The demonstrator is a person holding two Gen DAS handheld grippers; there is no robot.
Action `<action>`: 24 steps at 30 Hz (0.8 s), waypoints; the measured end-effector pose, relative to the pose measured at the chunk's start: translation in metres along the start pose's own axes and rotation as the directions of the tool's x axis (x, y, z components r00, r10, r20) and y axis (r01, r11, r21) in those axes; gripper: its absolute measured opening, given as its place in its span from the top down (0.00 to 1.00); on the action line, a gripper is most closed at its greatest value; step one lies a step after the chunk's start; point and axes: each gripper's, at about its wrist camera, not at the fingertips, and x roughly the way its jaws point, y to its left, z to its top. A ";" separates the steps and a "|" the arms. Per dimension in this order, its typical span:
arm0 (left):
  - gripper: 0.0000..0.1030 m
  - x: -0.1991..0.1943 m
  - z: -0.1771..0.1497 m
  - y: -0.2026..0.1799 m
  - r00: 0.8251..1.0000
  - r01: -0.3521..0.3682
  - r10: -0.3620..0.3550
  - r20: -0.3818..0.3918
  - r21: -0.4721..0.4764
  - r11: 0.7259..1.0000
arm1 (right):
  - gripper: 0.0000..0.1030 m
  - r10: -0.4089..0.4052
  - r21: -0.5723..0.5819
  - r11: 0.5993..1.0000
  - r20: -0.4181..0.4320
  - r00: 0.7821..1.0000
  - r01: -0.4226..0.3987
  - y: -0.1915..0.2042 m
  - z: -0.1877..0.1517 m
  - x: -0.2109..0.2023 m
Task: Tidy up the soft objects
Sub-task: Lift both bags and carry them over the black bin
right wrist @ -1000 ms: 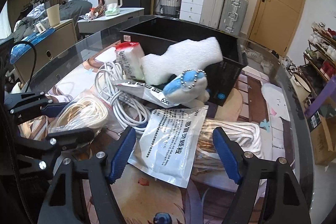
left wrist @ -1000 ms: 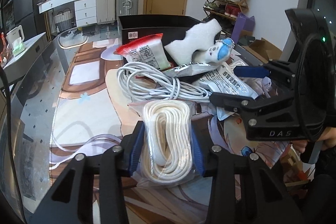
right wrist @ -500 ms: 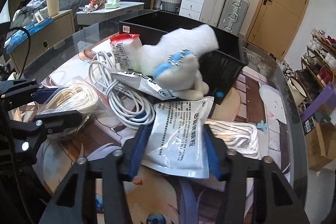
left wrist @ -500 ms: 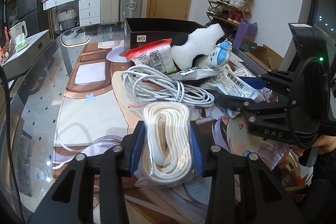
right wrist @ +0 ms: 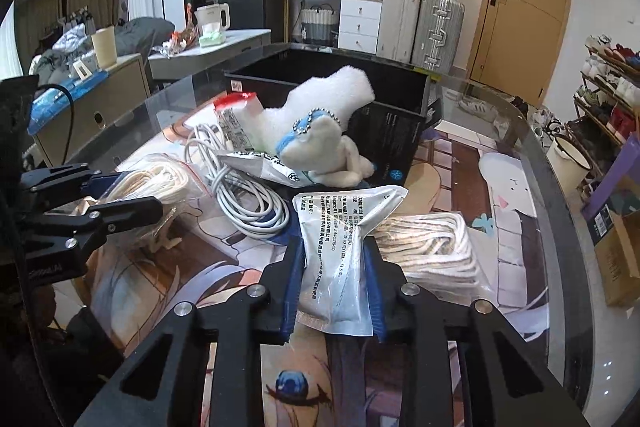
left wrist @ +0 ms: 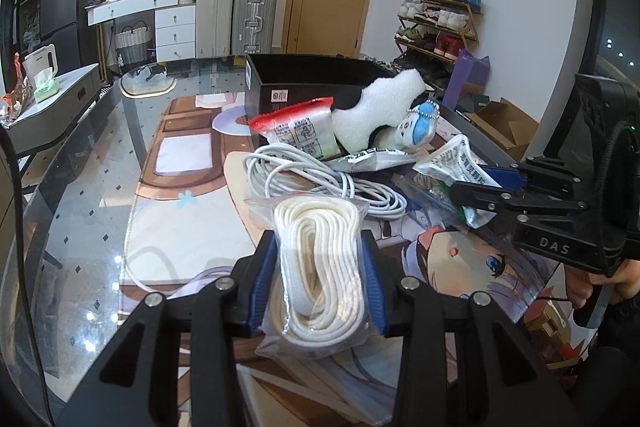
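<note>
Left tongs clench my bagged rope; right tongs pinch a printed pouch, its Chinese text too small to read. "DAS" marks the right tongs' housing. Beyond lie a cable, a plush, then a black box on the worktop.

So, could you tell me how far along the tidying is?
Nothing visibly sits in the black box yet. In hand: left tongs grip the bagged white rope; right tongs pinch a printed pouch. Cable, plush toy and second rope remain.
</note>
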 end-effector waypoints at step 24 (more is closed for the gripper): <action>0.62 -0.028 0.056 0.002 0.987 0.003 -0.004 0.161 0.002 1.000 | 0.72 0.013 0.013 1.000 0.217 0.976 -0.016 -0.008 0.051 -0.056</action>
